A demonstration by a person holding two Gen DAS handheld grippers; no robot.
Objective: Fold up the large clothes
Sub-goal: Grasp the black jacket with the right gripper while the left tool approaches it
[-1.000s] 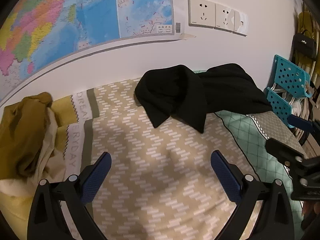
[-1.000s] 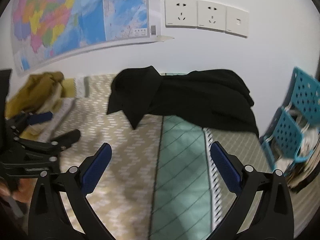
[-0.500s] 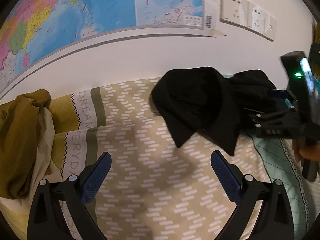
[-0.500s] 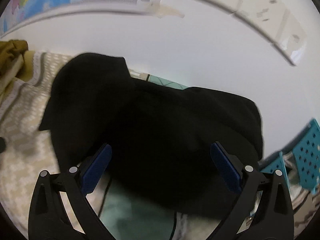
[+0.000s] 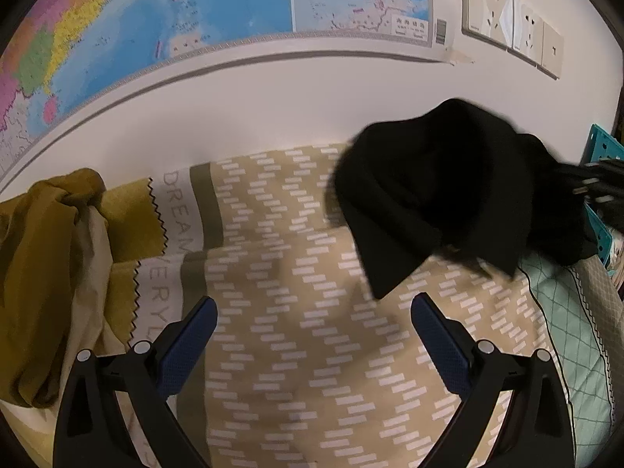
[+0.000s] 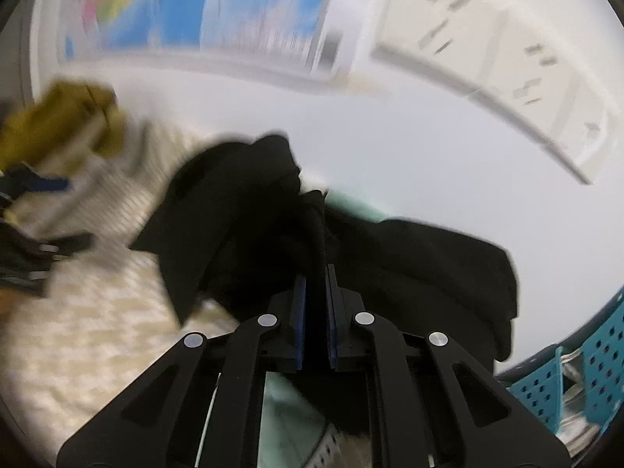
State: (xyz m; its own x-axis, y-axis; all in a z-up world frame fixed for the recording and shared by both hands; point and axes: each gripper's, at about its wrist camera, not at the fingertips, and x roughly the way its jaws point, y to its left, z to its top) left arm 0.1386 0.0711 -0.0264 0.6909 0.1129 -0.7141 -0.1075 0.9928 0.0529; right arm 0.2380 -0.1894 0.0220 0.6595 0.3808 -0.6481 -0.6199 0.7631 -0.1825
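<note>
A black garment (image 5: 429, 187) lies bunched at the far side of the bed, against the wall. In the right wrist view my right gripper (image 6: 315, 273) is closing its jaws, and a fold of the black garment (image 6: 234, 210) is pinched between the blue pads. The cloth rises in a ridge from the pads. This view is blurred by motion. My left gripper (image 5: 312, 304) is open over the beige patterned bedspread (image 5: 292, 351), short of the garment, with nothing between its fingers. The right gripper's black frame (image 5: 600, 185) shows at the garment's right edge.
A mustard and cream cloth pile (image 5: 43, 257) lies on the left of the bed. A teal quilted cover (image 5: 561, 312) is on the right, with a teal perforated basket (image 6: 577, 370) beyond it. A map (image 5: 195, 19) and wall sockets (image 5: 511, 23) are on the white wall.
The right gripper went from wide open to pinched on the black garment, and has rolled and pulled the cloth up. The left gripper has shifted sideways over the bedspread, still open.
</note>
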